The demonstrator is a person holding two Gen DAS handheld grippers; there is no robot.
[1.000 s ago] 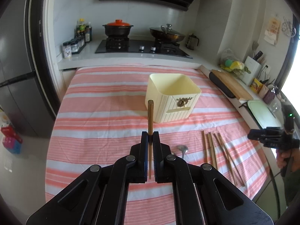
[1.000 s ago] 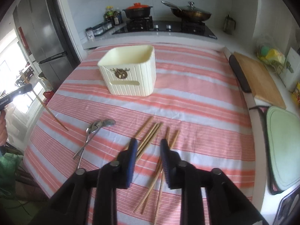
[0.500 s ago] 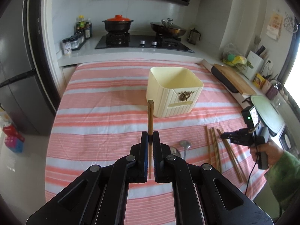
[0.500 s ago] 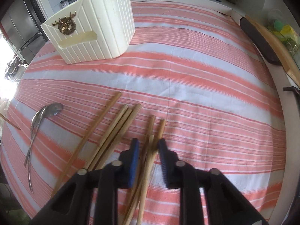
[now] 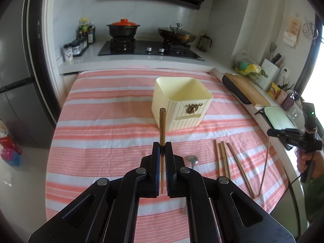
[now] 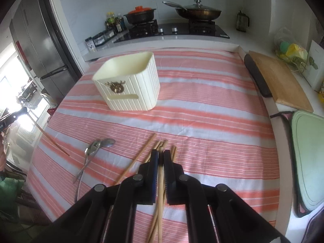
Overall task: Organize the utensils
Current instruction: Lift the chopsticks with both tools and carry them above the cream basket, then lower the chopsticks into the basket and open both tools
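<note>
My left gripper (image 5: 162, 147) is shut on one wooden chopstick (image 5: 162, 125), which sticks up in front of the cream box (image 5: 182, 105). In the right wrist view that gripper (image 6: 12, 117) shows at the far left, above the table edge. My right gripper (image 6: 160, 156) is closing its jaws on a second chopstick (image 6: 161, 174), pinched between the pads above the loose chopsticks (image 6: 139, 158). In the left wrist view this held chopstick (image 5: 265, 162) hangs steeply from the right gripper (image 5: 272, 131), its lower end near the cloth. Metal spoons (image 6: 95, 147) lie left of the pile. The box (image 6: 129, 83) stands open-topped.
The striped cloth (image 5: 105, 125) covers the table. A wooden cutting board (image 6: 281, 81) and a green tray (image 6: 307, 158) lie along the right edge. Behind are the stove with a red-lidded pot (image 5: 123, 27) and a pan (image 5: 177, 34). A fridge (image 6: 40, 46) stands at left.
The right gripper dipped to the chopstick pile, shut on one chopstick and lifted it off the cloth. The left gripper has kept still with its chopstick.
</note>
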